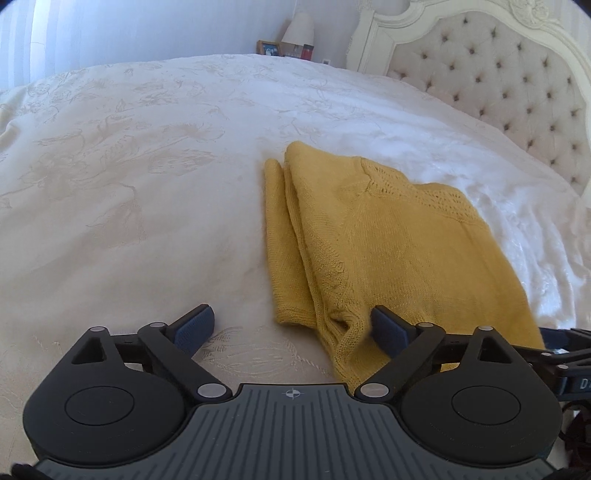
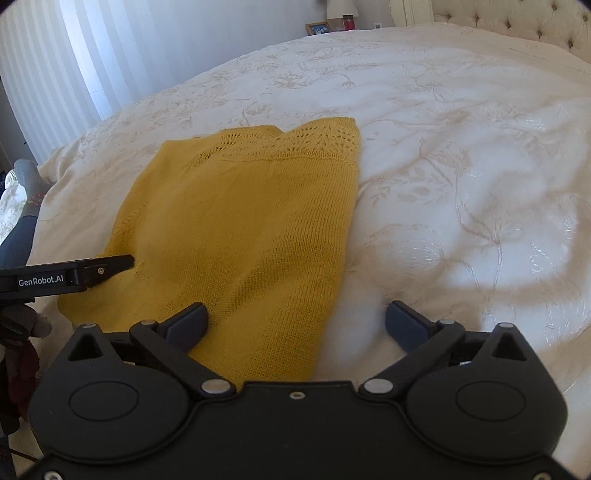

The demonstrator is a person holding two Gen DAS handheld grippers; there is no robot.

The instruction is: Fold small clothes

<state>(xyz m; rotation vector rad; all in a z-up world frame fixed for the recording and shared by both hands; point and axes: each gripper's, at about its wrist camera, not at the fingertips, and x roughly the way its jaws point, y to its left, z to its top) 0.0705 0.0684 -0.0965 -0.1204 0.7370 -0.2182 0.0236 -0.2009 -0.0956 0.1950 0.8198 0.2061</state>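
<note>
yellow knit (image 1: pixel 388 240) near hem hidden behind left gripper (image 1: pixel 291 328); layers indistinct

Yellow knit (image 2: pixel 243 221) — bedspread (image 2: pixel 461 166) beneath

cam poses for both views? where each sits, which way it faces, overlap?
Left wrist: on the left gripper, low over the bed, facing the headboard; own open fingers straddle the sweater near-left corner.
Right wrist: on the right gripper, facing the curtain; open fingers straddle its near-right edge.
Shared: sweater, bed, nightstand lamp; each sees the other gripper.
</note>
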